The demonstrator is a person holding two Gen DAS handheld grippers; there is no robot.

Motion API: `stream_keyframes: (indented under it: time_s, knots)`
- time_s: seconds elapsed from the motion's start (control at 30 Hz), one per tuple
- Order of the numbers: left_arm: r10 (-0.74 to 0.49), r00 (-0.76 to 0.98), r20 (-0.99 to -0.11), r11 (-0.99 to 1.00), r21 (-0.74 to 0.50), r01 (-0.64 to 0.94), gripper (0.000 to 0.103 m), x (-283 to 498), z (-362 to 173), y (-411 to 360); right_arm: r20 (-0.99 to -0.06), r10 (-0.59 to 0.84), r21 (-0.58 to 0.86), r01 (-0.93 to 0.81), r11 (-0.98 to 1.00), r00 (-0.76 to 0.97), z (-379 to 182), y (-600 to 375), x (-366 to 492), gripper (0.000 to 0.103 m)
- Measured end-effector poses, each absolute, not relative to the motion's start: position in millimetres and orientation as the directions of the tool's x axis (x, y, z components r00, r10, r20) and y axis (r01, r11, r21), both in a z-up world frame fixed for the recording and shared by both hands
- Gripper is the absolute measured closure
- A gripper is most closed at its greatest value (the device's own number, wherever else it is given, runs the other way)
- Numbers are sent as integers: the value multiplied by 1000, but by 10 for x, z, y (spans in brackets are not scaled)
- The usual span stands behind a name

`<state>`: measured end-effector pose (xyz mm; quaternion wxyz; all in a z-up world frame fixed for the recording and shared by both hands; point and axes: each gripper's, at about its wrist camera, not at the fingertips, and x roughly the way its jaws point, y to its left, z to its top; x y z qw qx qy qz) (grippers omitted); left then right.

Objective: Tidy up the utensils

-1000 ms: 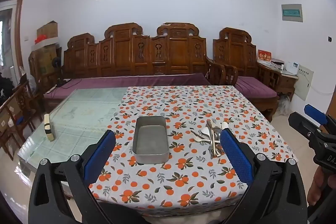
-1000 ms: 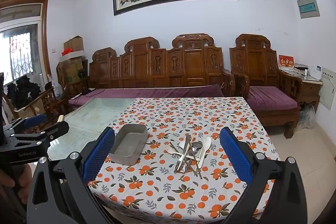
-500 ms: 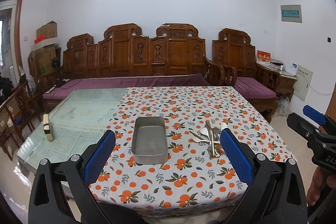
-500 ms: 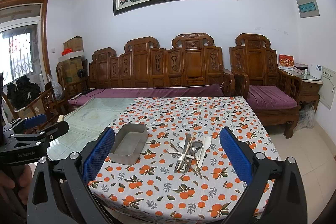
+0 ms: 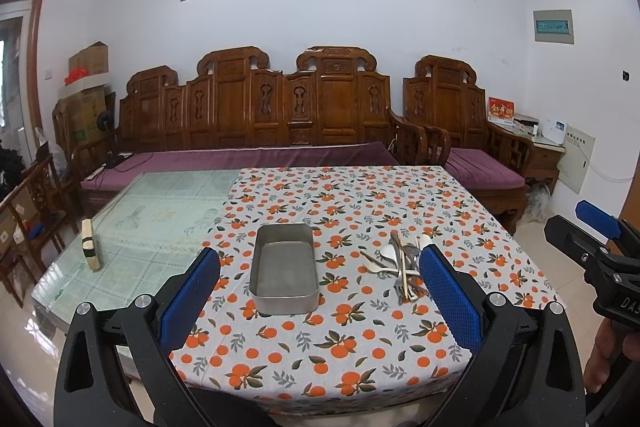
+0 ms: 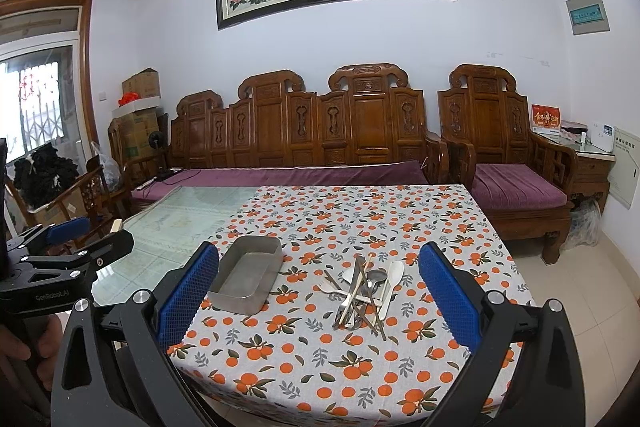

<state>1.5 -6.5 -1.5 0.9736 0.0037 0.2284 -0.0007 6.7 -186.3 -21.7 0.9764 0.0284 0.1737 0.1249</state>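
Gaping empty, both hand-held grippers [image 5: 320,291] [image 6: 318,291] hover short of the utensils [image 6: 366,291].

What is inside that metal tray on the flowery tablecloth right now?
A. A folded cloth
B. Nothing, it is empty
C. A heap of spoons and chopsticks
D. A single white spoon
B: the metal tray shows only its bare bottom, while the pile of utensils lies apart from it on the tablecloth, to its right.
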Motion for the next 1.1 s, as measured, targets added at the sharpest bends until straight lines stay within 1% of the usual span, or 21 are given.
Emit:
stream_keyframes:
  time_s: [1.1]
  knots:
    - [-2,900,-436,1000,10,7,6,20,94,-109,-328,254,99,-234,967,910,-208,-1855,26,2]
